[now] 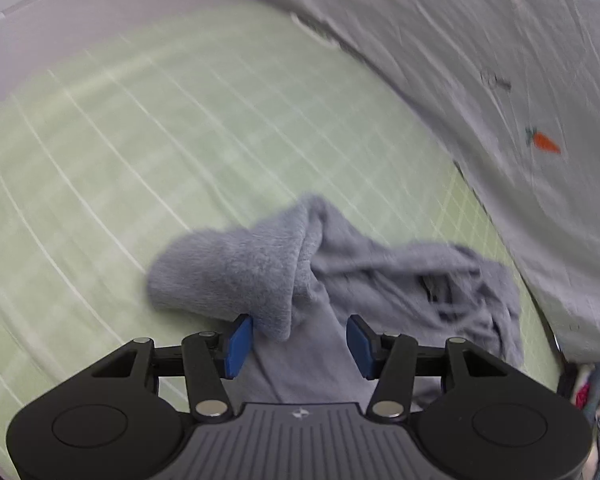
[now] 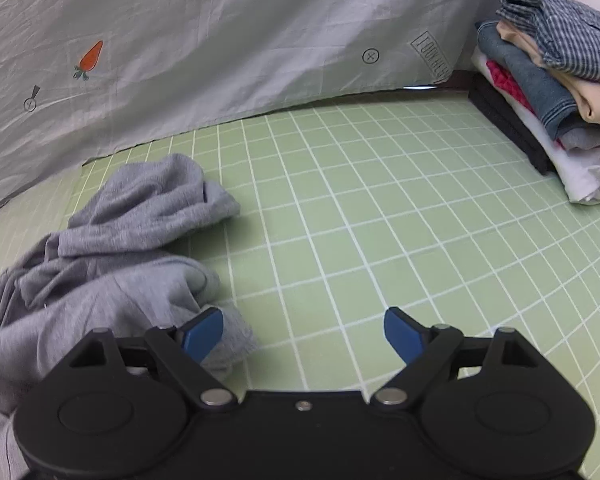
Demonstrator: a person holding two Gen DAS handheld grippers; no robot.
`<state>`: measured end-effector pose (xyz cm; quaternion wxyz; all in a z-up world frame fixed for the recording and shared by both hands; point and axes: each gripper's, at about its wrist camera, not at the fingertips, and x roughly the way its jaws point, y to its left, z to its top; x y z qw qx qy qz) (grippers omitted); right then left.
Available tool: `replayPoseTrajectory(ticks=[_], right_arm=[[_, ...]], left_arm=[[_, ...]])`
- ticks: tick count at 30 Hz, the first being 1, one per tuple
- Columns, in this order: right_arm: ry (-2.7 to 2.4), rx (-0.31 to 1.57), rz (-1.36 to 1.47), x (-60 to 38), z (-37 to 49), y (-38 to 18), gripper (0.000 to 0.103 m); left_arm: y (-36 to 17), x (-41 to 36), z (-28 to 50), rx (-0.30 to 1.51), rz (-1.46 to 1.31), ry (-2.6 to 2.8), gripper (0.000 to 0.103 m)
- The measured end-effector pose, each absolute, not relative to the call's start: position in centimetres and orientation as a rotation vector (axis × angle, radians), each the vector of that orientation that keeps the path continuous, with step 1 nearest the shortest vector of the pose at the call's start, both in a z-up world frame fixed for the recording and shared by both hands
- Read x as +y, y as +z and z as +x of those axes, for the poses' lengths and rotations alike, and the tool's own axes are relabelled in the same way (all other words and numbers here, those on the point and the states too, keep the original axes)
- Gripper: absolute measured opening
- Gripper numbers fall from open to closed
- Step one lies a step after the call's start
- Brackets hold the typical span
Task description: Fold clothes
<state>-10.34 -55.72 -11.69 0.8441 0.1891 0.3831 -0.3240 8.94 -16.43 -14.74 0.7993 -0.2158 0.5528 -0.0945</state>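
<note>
**Grey garment, unfolded, on green grid mat**

While crumpled and unfolded: grey garment [image 2: 112, 248], heaped at left part of green grid mat [image 2: 380, 220]; fleecy inner side turned out at one end [image 1: 228, 264].

Left gripper [image 1: 300, 340]: blue pads [image 1: 238, 344] apart, garment fabric lying between them, nothing clamped; view blurred.

Right gripper [image 2: 304, 336]: blue pads [image 2: 404, 332] spread wide over bare mat; left pad just beside garment's near edge, contact not discernible.

Pale grey sheet [image 2: 240, 40] with carrot print [image 2: 90, 58], draped along mat's far edge.

Stack of folded clothes [image 2: 548, 92], far right corner of mat, checked shirt [image 2: 568, 36] on top; well apart from garment.
</note>
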Motion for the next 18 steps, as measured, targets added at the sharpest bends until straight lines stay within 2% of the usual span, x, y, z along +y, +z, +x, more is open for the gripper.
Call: replayPoseTrajectory(ticks=[2, 5, 6, 8, 9, 11, 18], right_arm=[[-0.675, 0.808, 0.389, -56.1, -10.7, -11.6, 0.088], [-0.667, 0.797, 0.388, -56.7, -11.0, -11.5, 0.088], [-0.665, 0.794, 0.387, -56.9, -11.2, -11.5, 0.088], [-0.664, 0.788, 0.392, -57.2, -11.3, -11.4, 0.088], [-0.664, 0.786, 0.397, -57.2, -11.4, -11.5, 0.088], [-0.665, 0.782, 0.409, -57.3, -11.6, -11.6, 0.088], [-0.688, 0.776, 0.452, -57.2, -11.9, -12.0, 0.088]], left_arm=[[-15.4, -18.0, 9.3, 1.209, -0.433, -0.224, 0.067], [-16.0, -19.8, 9.5, 1.198, -0.327, -0.227, 0.065], [-16.1, -20.2, 9.4, 1.192, -0.287, -0.221, 0.062], [-16.0, -19.9, 9.3, 1.183, -0.262, -0.196, 0.019], [-15.9, -19.4, 9.2, 1.178, -0.270, -0.184, 0.014], [-15.3, -17.6, 9.0, 1.150, -0.321, -0.163, 0.010], [-10.4, -11.2, 9.4, 0.909, -0.217, 0.095, 0.009]])
